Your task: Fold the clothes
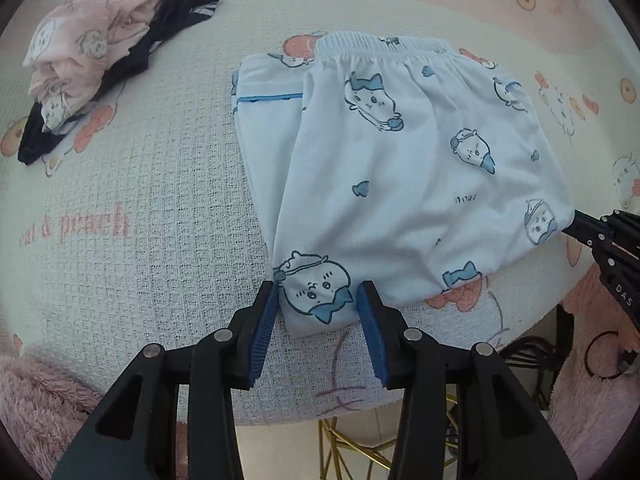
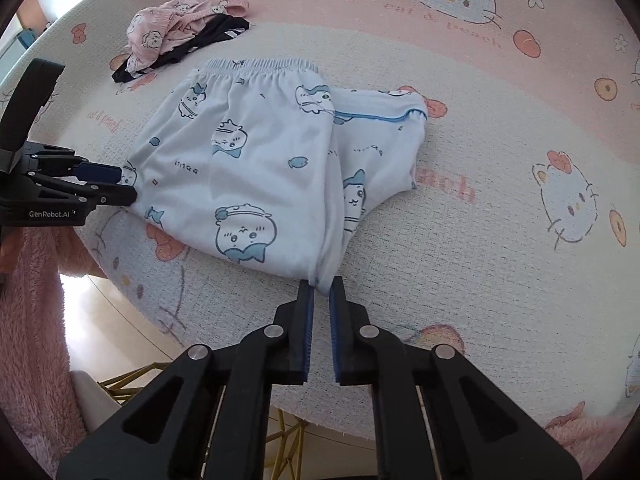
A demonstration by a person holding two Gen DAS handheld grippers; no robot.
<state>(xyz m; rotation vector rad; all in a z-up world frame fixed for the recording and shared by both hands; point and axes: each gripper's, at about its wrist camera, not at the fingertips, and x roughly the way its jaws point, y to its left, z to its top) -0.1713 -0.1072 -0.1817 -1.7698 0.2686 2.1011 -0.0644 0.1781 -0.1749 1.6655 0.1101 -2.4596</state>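
Light blue pajama pants (image 1: 400,160) printed with cartoon animals lie folded on the table cover, waistband at the far side. My left gripper (image 1: 318,292) is open, its blue pads straddling the near corner of the pants without squeezing it. In the right wrist view the same pants (image 2: 248,160) spread ahead, and my right gripper (image 2: 321,284) is shut on the near folded corner, with fabric pinched between its pads. The left gripper (image 2: 128,186) shows at the left edge of the pants. The right gripper (image 1: 570,222) shows at the pants' right edge in the left wrist view.
A heap of pink and black clothes (image 1: 88,60) (image 2: 180,28) lies at the far left. The cat-and-peach cover (image 1: 160,180) (image 2: 500,260) drapes the table; its near edge drops off just behind the grippers. Pink fluffy fabric (image 2: 36,300) and gold wire legs (image 1: 360,440) sit below.
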